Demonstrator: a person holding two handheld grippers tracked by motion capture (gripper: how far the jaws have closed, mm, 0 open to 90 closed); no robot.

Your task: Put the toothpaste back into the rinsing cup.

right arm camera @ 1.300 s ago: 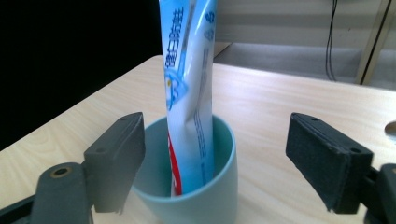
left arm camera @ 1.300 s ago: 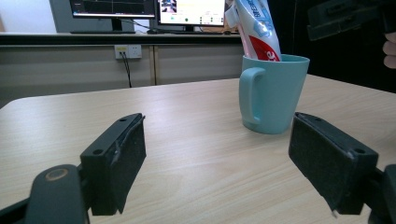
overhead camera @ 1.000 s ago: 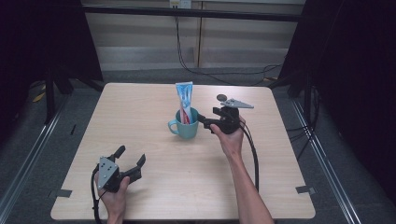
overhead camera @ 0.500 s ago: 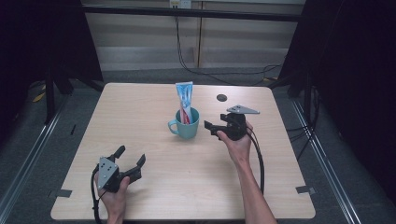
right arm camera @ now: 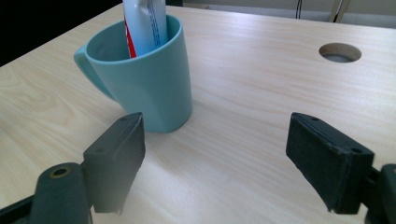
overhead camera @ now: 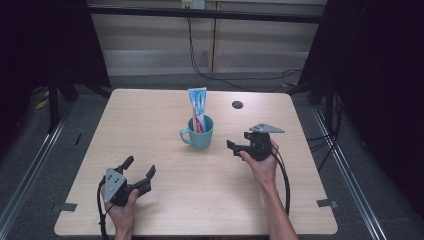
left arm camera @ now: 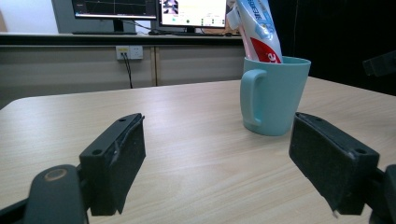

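Dark curtains and a grey floor surround a pale wooden table [overhead camera: 165, 125] seen from above. Near the middle of the table, toward its far side, stands a teal mug [overhead camera: 198, 132] with its handle pointing left. A toothpaste tube [overhead camera: 198, 107] stands upright inside the mug, its white, blue and red body rising well above the rim. To the right of the mug, near but apart from it, a person's hand holds the right gripper [overhead camera: 234, 146], its black jaws spread wide and pointed toward the mug, holding nothing. At the near left of the table, well apart from the mug, the other hand holds the left gripper [overhead camera: 139, 167], jaws also spread wide and empty. A small round hole [overhead camera: 237, 104] sits in the table's far right area.
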